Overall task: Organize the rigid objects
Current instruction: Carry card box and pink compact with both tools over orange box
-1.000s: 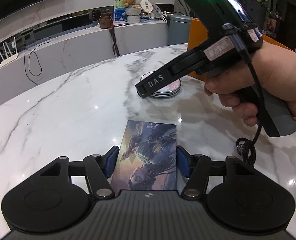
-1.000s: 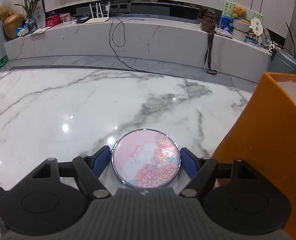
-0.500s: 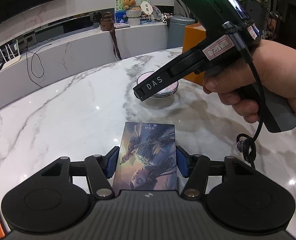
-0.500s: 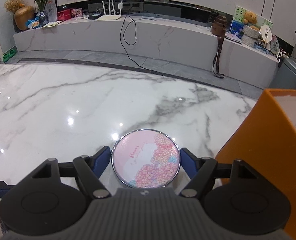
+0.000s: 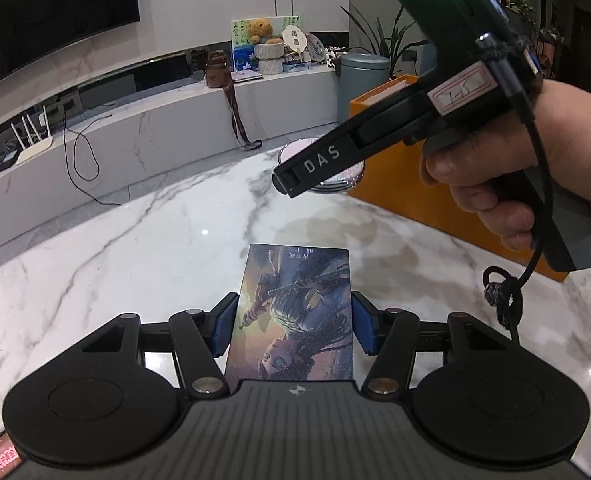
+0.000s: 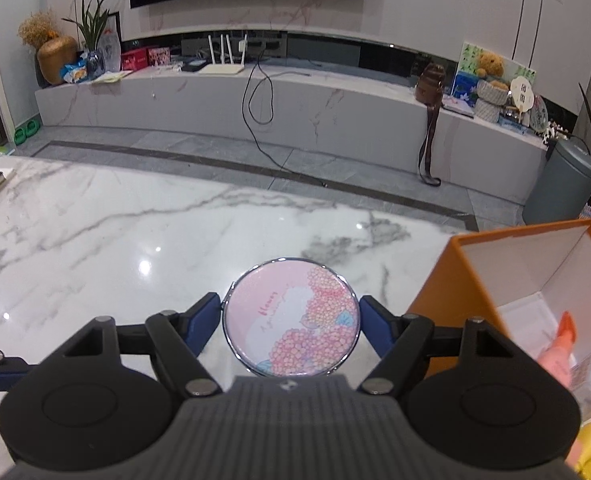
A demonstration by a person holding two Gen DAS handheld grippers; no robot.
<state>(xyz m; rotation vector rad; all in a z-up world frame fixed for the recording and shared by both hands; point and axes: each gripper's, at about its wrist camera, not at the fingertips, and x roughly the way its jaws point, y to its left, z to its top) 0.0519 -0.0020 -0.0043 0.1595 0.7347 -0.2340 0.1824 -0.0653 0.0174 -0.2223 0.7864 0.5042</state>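
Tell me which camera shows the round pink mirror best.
The right wrist view: the round pink mirror fills the middle, floral face fully visible, clamped between the right gripper pads. The left wrist view shows only slivers of it behind that gripper's finger, beside the orange box.

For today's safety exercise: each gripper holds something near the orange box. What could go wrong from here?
1. The round mirror is pinched only at its rim by the right gripper; it might slip and hit the marble table.
2. The thin card in the left gripper may pivot or bend.
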